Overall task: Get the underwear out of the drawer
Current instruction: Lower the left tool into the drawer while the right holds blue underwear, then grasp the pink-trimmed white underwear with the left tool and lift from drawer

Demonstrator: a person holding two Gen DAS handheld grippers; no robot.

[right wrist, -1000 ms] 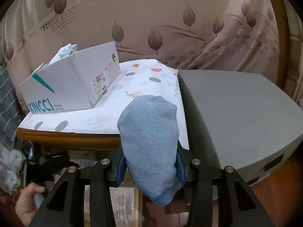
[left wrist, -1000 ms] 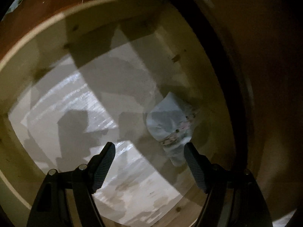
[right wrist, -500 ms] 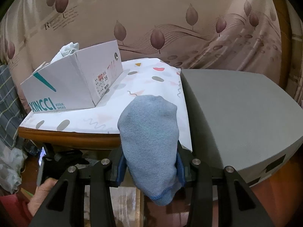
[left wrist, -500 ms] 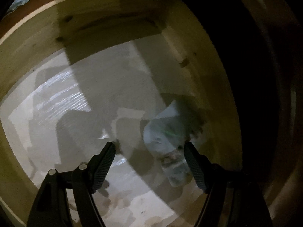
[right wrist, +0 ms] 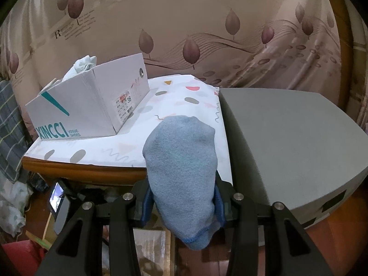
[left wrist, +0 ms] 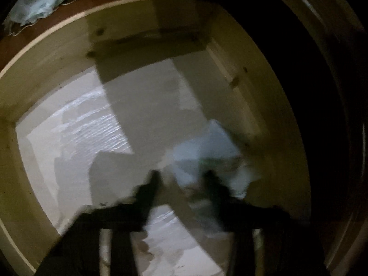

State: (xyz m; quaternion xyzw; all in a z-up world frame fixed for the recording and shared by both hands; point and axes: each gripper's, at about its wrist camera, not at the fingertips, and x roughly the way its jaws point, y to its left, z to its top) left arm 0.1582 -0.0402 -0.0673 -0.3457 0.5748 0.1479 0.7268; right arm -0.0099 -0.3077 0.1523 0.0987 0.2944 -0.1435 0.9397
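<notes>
Underwear (left wrist: 207, 147) was a small pale-blue crumpled piece lying on the liner at the drawer floor, against the wall on the right-finger side, just ahead of and partly between the left gripper's (left wrist: 181, 177) fingers. Judgement: light, soft, limp, no stiffness, so it'll bunch and drape, not slip much on rubber pads; nothing fragile. Best hold looked like a raised fold or the thicker patterned band near the right finger, pinched deep enough to avoid catching only a single thin layer or the liner underneath. Left fingers were closing down to almost together; frame was motion-blurred, so I couldn't tell for sure whether cloth was actually trapped, though the fabric's near edge sat right in the gap. Versus a second earlier: those fingers had stood wide apart straddling the piece, and the view had shifted in closer over it, with more of the drawer (left wrist: 57, 53) wall showing. Right gripper (right wrist: 181, 197) hadn't changed: fingers clamped on a blue cloth (right wrist: 181, 161), held off the near edge of the bench (right wrist: 92, 174), with the shoebox (right wrist: 92, 105) beyond the left finger and a grey box (right wrist: 287, 138) off the right finger. A phone-like screen (right wrist: 57, 195) had come into view low on the left side.
</notes>
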